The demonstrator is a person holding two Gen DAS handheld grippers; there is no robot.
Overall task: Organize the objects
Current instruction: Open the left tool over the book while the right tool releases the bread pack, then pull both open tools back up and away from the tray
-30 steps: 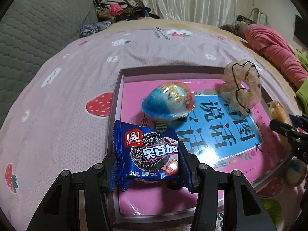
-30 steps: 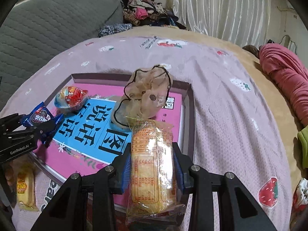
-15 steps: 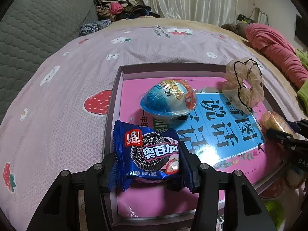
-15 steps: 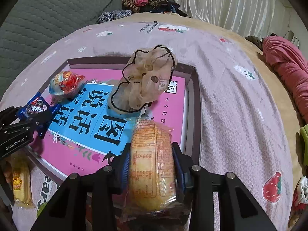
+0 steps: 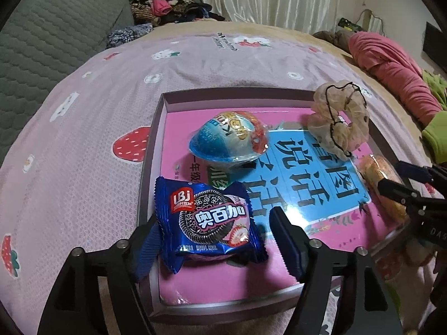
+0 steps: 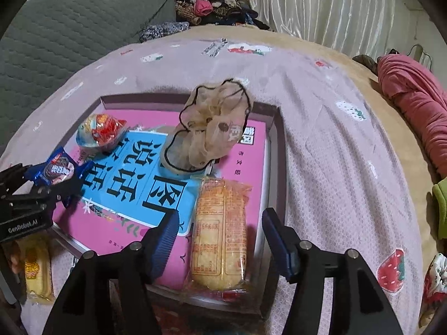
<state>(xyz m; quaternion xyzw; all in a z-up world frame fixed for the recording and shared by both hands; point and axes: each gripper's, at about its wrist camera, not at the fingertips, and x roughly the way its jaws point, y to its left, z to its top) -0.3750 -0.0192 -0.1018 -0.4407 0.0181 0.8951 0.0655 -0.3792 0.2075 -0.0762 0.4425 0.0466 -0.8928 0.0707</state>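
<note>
A blue cookie packet [image 5: 208, 220] lies on the pink book in the shallow box [image 5: 223, 95], at its near left corner. My left gripper [image 5: 216, 244] straddles it with jaws opening; the right pad stands clear of the wrapper. A yellow cake packet [image 6: 220, 231] lies at the box's [image 6: 279, 150] near right side between the opening jaws of my right gripper [image 6: 220, 240], with a gap on both sides. A foil toy egg [image 5: 230, 139] and a beige scrunchie [image 5: 339, 120] rest farther back on the book.
The box sits on a pink strawberry-print bedspread [image 5: 97, 117]. Another yellow snack packet [image 6: 37, 273] lies outside the box at the near left. A red garment [image 5: 391, 69] is at the right, a grey quilted cushion [image 5: 42, 50] at the left, and a clothes pile [image 5: 164, 8] behind.
Both grippers' jaws have spread apart. The cookie packet and the cake packet, gripped before, now lie loose on the book in the box.
</note>
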